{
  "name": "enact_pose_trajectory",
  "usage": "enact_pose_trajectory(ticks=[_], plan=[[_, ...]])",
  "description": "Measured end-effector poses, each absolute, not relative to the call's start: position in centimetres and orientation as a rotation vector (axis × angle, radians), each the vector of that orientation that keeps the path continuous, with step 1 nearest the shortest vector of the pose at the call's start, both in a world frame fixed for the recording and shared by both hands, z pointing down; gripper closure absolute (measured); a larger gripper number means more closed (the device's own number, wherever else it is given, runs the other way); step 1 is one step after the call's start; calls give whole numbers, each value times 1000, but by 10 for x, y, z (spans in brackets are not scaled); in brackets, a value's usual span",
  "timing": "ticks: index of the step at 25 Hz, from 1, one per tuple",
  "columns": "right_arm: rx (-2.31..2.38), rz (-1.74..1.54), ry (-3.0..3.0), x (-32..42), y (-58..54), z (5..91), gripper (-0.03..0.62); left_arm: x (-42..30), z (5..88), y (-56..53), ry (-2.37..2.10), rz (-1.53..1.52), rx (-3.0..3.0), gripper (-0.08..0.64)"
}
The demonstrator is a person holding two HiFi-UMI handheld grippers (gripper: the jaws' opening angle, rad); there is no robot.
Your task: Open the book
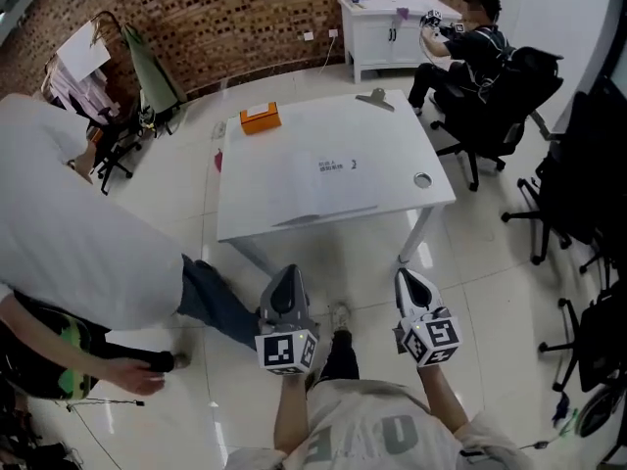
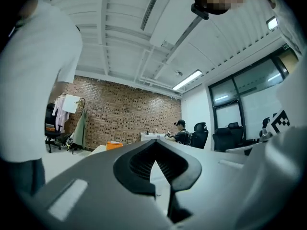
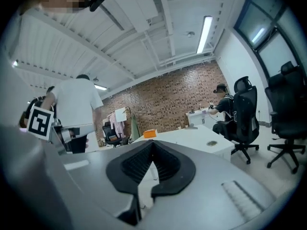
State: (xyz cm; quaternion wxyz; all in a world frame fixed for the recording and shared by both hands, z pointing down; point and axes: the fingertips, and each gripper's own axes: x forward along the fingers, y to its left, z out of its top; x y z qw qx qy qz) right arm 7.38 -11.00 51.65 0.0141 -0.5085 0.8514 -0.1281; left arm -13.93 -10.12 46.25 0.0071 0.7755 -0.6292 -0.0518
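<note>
A flat white book [image 1: 323, 184] with small print on its cover lies closed on the near half of the white table [image 1: 392, 135]. Both grippers are held over the floor short of the table's front edge, pointing toward it. My left gripper [image 1: 287, 277] is shut with nothing in it, and its jaws meet in the left gripper view [image 2: 156, 143]. My right gripper [image 1: 411, 280] is likewise shut and empty, jaws together in the right gripper view [image 3: 152, 145]. Neither touches the book. The book is not clearly visible in either gripper view.
An orange box [image 1: 260, 117] sits at the table's far left, a grey clip [image 1: 375, 99] at its far edge. A person in white [image 1: 69, 253] stands close at left. A seated person [image 1: 480, 42], black chairs [image 1: 578, 194] and a white cabinet [image 1: 387, 32] fill the right and back.
</note>
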Motion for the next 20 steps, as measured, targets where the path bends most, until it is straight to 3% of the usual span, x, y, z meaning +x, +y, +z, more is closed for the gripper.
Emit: enact_pose_trajectory(ticks=[10, 20], plan=[[-1462, -361, 2622, 113, 72, 484, 591, -78, 473, 110, -1904, -152, 2408, 545], [-1439, -313, 2660, 93, 141, 454, 591, -73, 434, 163, -1868, -203, 2457, 545]])
